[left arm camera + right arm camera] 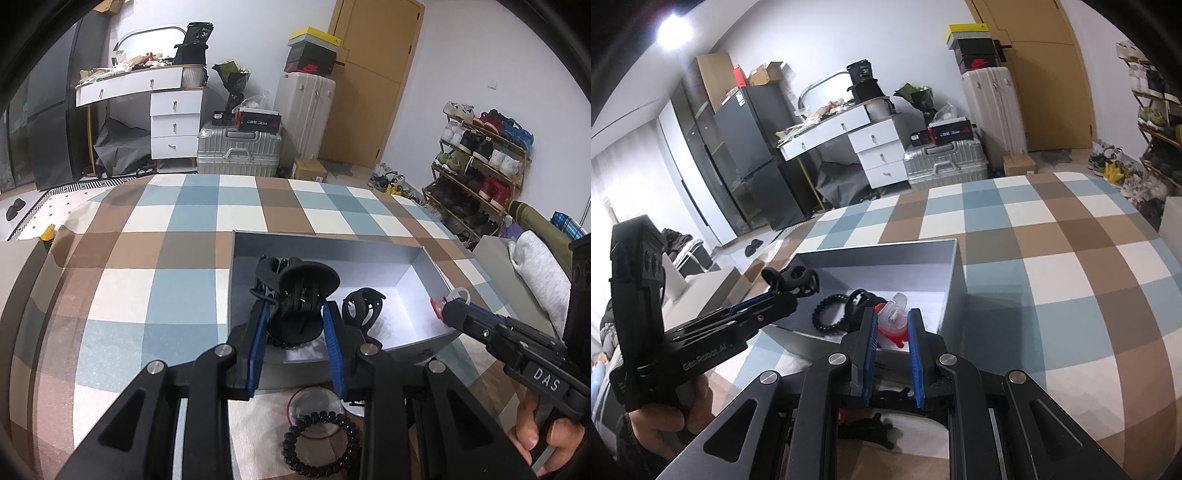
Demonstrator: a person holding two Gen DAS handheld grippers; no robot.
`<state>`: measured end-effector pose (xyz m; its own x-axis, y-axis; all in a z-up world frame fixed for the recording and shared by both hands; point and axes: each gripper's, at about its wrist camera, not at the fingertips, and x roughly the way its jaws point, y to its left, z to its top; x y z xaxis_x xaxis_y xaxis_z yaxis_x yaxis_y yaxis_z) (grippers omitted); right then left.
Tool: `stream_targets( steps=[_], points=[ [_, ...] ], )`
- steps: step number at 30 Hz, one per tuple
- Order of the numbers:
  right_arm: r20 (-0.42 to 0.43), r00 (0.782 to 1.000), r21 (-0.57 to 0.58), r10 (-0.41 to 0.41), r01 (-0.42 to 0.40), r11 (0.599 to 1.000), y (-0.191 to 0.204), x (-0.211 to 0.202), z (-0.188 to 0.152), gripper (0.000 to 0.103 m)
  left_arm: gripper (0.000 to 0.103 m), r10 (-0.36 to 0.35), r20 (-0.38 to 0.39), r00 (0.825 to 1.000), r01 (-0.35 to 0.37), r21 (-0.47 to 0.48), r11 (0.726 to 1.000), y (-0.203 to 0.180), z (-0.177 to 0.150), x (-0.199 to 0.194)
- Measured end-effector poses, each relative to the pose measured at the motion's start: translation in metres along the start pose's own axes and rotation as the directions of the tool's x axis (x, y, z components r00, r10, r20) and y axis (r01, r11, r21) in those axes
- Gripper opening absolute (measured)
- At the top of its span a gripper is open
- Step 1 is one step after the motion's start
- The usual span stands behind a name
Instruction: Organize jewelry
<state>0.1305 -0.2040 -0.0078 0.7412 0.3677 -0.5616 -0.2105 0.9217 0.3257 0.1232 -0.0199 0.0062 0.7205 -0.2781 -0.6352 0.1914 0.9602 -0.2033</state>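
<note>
The job is sitting partway: a black coiled hair tie (827, 314) and a small black clip (364, 304) are already lying in the grey box (424, 273) on the bed, while another coiled tie (320, 445) is waiting outside it. The left claw (295, 314) is pinching a large black hair clip (295, 291) over the box. The right claw (892, 325) is squeezing a red-and-clear clip (892, 319) above the box's near corner.
</note>
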Motion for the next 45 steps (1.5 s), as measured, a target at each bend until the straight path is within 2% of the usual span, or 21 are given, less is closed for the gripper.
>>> stream_targets(
  steps=[23, 27, 28, 30, 31, 32, 33, 34, 36, 40, 43, 45],
  points=[
    [-0.016, 1.000, 0.034, 0.015, -0.014, 0.999, -0.007, 0.001, 0.001, 0.016, 0.024, -0.012, -0.012, 1.000, 0.012, 0.014, 1.000, -0.004, -0.006, -0.004],
    [-0.013, 0.999, 0.041, 0.041, -0.040, 0.998, -0.007, -0.003, 0.000, 0.025, 0.026, -0.002, 0.007, 1.000, 0.002, -0.002, 1.000, -0.002, -0.006, -0.007],
    [-0.009, 0.999, 0.033, 0.044, -0.043, 0.999, -0.006, -0.004, 0.000, 0.030, 0.028, -0.001, 0.009, 1.000, 0.001, -0.008, 1.000, -0.002, -0.006, -0.009],
    [-0.002, 0.999, 0.009, 0.032, -0.032, 0.999, -0.002, -0.008, 0.000, 0.034, 0.042, -0.017, 0.012, 1.000, 0.017, -0.019, 1.000, -0.001, -0.007, -0.013],
    [0.001, 1.000, 0.002, 0.026, -0.026, 1.000, -0.001, -0.009, 0.000, 0.037, 0.044, -0.024, 0.014, 1.000, 0.024, -0.022, 0.999, -0.001, -0.007, -0.015],
    [0.006, 1.000, -0.006, 0.020, -0.020, 1.000, 0.001, -0.013, -0.001, 0.040, 0.050, -0.029, 0.018, 0.999, 0.030, -0.020, 0.999, -0.002, -0.009, -0.018],
    [0.008, 1.000, -0.008, 0.013, -0.013, 1.000, 0.001, -0.015, -0.001, 0.049, 0.058, -0.032, 0.019, 0.999, 0.033, -0.014, 0.999, -0.003, -0.009, -0.020],
    [0.012, 1.000, -0.009, 0.008, -0.008, 1.000, 0.001, -0.018, -0.001, 0.053, 0.062, -0.031, 0.023, 0.999, 0.031, -0.005, 1.000, -0.005, -0.011, -0.024],
    [0.014, 1.000, -0.009, 0.007, -0.007, 1.000, 0.001, -0.023, -0.001, 0.060, 0.078, -0.005, 0.038, 0.999, 0.005, 0.013, 1.000, -0.008, -0.012, -0.030],
    [0.001, 1.000, -0.014, -0.020, 0.020, 1.000, -0.004, -0.032, -0.004, 0.076, 0.082, 0.038, 0.058, 0.998, -0.040, 0.033, 0.999, -0.009, -0.017, -0.040],
    [-0.010, 0.999, -0.013, -0.030, 0.030, 0.999, -0.009, -0.038, -0.008, 0.084, 0.100, 0.054, 0.074, 0.996, -0.057, 0.034, 0.998, -0.005, -0.021, -0.046],
    [-0.024, 0.999, -0.012, -0.039, 0.039, 0.999, -0.011, -0.040, -0.011, 0.090, 0.102, 0.079, 0.096, 0.992, -0.082, 0.030, 0.996, -0.003, -0.024, -0.049]
  ],
)
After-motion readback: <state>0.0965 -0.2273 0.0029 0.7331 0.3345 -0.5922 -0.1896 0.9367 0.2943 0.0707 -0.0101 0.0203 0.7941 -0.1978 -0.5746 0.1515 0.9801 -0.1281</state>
